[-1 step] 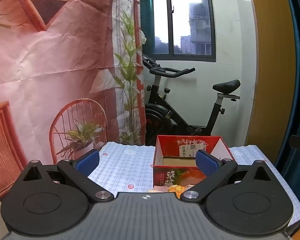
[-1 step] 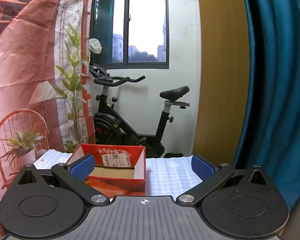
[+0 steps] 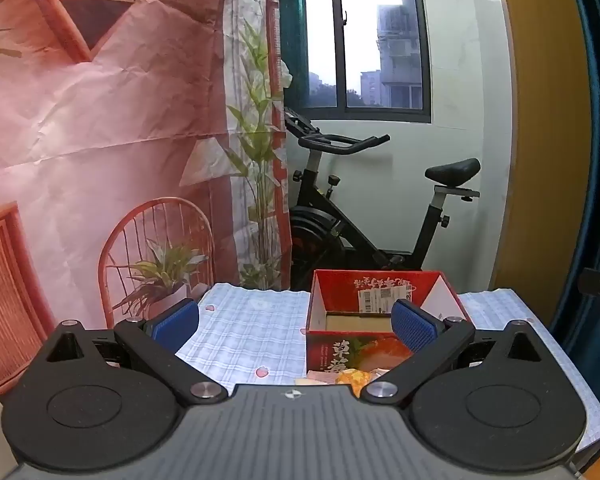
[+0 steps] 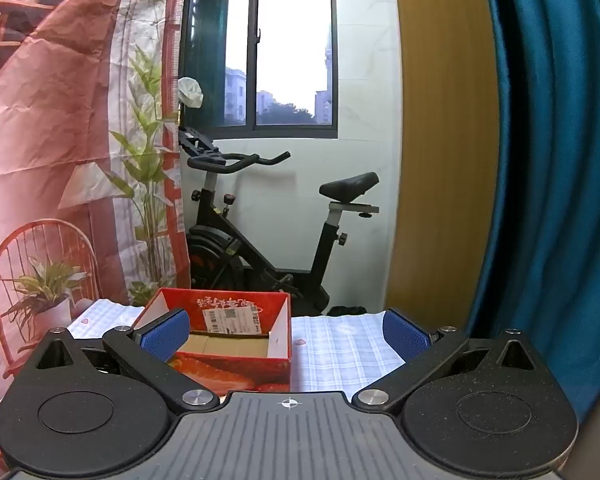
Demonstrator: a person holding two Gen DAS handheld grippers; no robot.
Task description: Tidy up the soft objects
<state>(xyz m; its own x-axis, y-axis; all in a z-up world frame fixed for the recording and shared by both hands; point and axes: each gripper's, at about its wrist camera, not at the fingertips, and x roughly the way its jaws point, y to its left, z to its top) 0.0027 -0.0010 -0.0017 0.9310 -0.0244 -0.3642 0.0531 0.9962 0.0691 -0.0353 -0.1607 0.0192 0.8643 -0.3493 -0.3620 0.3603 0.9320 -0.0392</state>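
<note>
Two grippers: both sit low in their own views, above the near edge of the surface, neither touching anything.
Left gripper: released, its blue pads spread wide with only air between them; the right pad overlaps the front right corner of the box in the picture.
Right gripper: released too, blue pads far apart; the left pad overlaps the box's left wall in the picture.
Red box: an open-topped carton with a white shipping label on its inner back wall, lower centre-right of the left view and lower centre-left of the right view; only its bare cardboard floor shows inside.
Soft objects: a small yellow, orange and pale cluster just in front of the box, at the lower centre of the left view, mostly hidden by the gripper body, so I cannot tell what they are.
Surface: covered by a pale blue checked cloth with small pink prints; the box stands on it.
Exercise bike: black, centre of both views, behind the surface under the window.
Backdrop: a creased printed sheet filling the left side.
Curtain: teal, along the right edge.
</note>
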